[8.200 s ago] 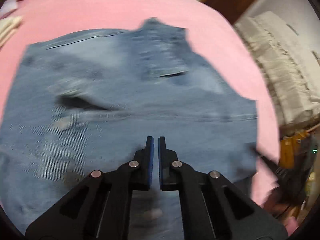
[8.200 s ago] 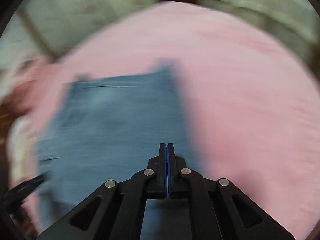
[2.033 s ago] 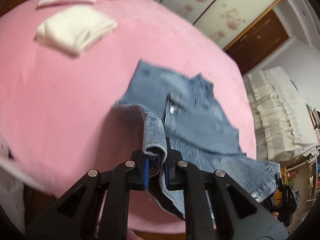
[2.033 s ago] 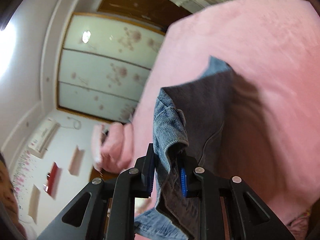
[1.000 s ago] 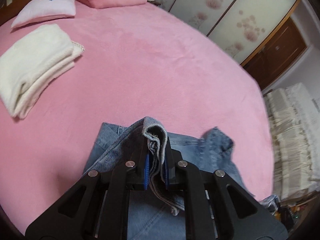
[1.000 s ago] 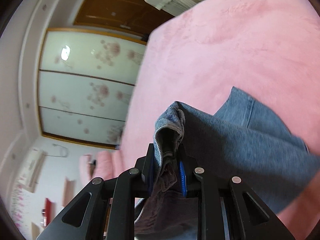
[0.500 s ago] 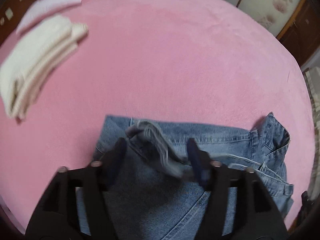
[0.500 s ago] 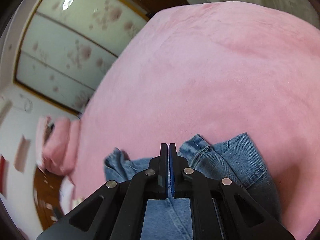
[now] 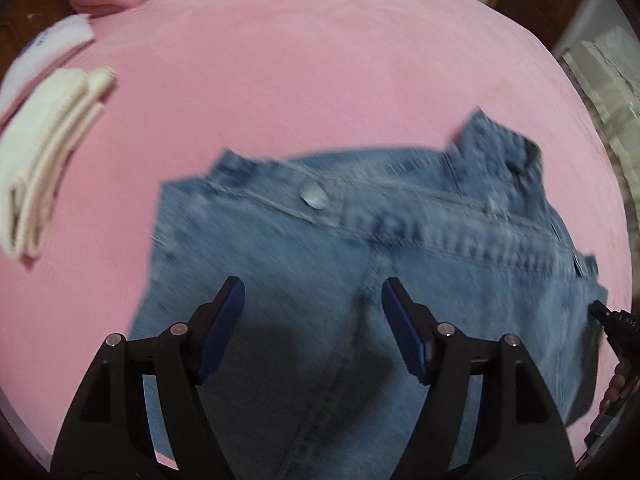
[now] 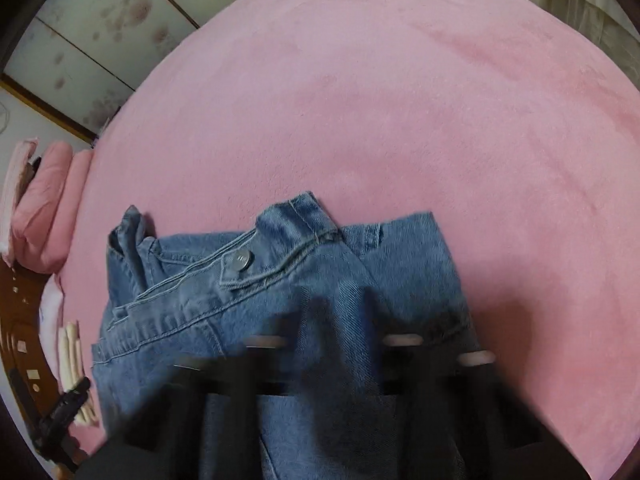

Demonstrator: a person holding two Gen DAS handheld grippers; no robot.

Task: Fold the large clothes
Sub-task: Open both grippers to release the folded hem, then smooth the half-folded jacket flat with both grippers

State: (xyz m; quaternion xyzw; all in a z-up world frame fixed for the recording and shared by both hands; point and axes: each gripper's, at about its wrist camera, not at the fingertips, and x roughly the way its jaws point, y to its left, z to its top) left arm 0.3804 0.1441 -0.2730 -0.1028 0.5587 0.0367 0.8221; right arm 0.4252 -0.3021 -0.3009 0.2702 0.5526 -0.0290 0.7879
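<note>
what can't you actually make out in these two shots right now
- Right gripper, right wrist view: motion blur smears the jaws, which look spread.
- Jeans, left wrist view: lower part cut off by the frame edge and hidden behind the left gripper.
- Folded cream cloth, left wrist view: blurred, so its kind is unclear.

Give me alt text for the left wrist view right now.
The left tool hangs open over folded blue jeans lying on a pink bedspread, gripping nothing. A folded cream garment sits at the far left; the right tool's tip shows at the right edge.
</note>
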